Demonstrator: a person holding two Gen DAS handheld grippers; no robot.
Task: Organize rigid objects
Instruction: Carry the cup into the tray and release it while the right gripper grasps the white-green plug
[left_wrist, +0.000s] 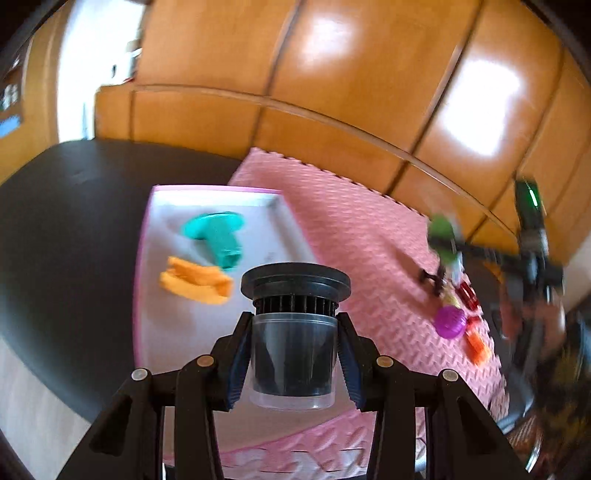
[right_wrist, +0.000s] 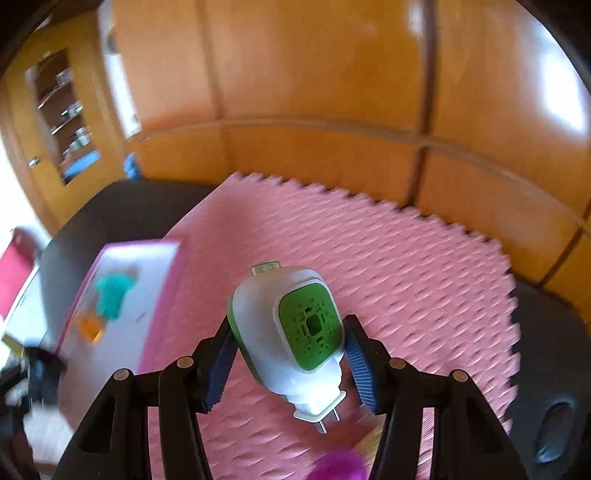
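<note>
Pink mat (right_wrist: 369, 258) edge beside tray (right_wrist: 162, 295).

I find no writing I can read in either view; motion blur softens most surfaces. The white and green plug-in device (right_wrist: 295, 332) at the centre of my right wrist view carries only a pattern of small square cut-outs on its green face, not letters or numbers. The clear cup with a black lid (left_wrist: 293, 328) at the lower centre of my left wrist view bears no label that I can make out. On the inner wall of the white box with a pink rim (left_wrist: 218, 195), left of centre in that view, a faint grey mark shows, too small and blurred to read.
</note>
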